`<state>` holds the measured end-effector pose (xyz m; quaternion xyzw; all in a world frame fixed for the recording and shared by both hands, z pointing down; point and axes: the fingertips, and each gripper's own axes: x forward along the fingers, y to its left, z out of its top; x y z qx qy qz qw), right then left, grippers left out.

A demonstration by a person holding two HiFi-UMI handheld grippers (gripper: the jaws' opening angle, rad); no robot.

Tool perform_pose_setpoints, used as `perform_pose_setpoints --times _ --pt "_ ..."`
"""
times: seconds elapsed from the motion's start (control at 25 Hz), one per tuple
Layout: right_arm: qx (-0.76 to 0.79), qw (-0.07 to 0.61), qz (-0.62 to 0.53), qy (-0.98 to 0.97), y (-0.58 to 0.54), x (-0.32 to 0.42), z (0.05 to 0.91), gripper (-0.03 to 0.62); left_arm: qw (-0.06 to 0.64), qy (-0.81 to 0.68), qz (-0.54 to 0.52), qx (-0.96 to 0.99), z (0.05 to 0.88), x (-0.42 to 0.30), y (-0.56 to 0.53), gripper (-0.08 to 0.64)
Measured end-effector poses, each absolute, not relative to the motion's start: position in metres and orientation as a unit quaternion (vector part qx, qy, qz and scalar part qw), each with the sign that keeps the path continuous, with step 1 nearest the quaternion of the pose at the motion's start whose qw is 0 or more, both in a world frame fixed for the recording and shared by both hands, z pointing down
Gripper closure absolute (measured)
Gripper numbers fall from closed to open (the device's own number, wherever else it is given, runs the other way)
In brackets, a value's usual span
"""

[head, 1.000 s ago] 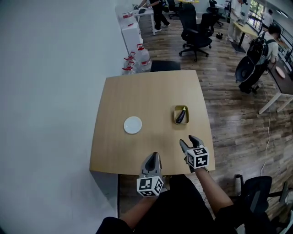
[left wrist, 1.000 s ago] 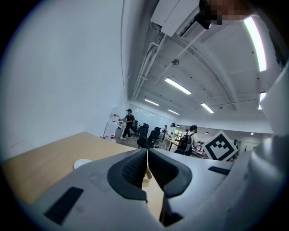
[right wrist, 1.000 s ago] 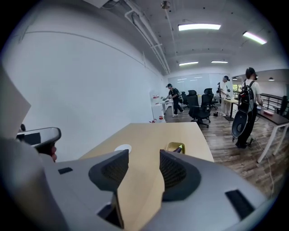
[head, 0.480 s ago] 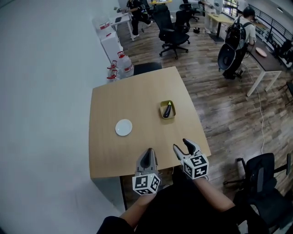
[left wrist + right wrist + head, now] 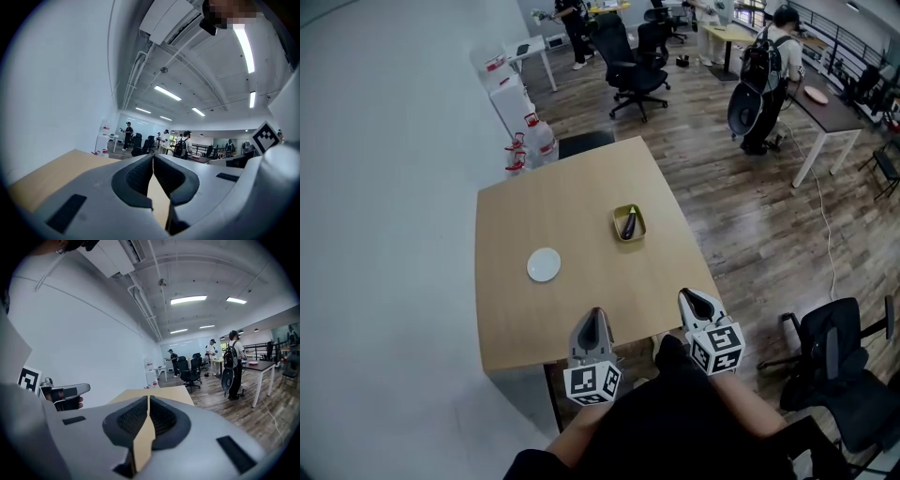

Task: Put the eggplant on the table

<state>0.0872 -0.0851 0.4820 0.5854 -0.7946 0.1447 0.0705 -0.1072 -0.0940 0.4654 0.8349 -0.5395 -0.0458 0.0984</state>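
A dark purple eggplant (image 5: 629, 223) lies in a small yellow dish (image 5: 618, 232) on the right half of the wooden table (image 5: 581, 187). Both grippers hover at the table's near edge, well short of the dish. My left gripper (image 5: 593, 313) is shut with nothing in it; in the left gripper view its pads (image 5: 140, 176) meet at the tips. My right gripper (image 5: 688, 294) is closing, and nothing is between its jaws; its pads (image 5: 132, 417) touch at the tips in the right gripper view. The eggplant does not show in either gripper view.
A white plate (image 5: 544, 264) sits on the table's left half. A white wall runs along the left. Water bottles (image 5: 528, 142) and office chairs (image 5: 626, 67) stand beyond the table, a person with a backpack (image 5: 764, 70) at the far right, and a black chair (image 5: 844, 361) beside me.
My right gripper's jaws, spread wide in the earlier frames, have come together. Both grippers sit a little farther back from the dish, and the head view has swung so the table appears smaller.
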Motion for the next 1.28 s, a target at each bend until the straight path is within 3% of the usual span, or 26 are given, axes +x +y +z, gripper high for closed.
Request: perform_pose_setpoints --times 0.56,1.28 --pt "0.619 0.088 0.087 -0.776 -0.081 0.122 0.464 0.531 0.098 -0.563 -0.042 0.820 0.472 -0.121 -0.088 0.541" --pt "0.603 0.102 0.087 -0.786 -0.102 0.094 0.477 0.532 0.104 -0.577 -0.035 0.809 0.482 -0.137 -0.106 0.541"
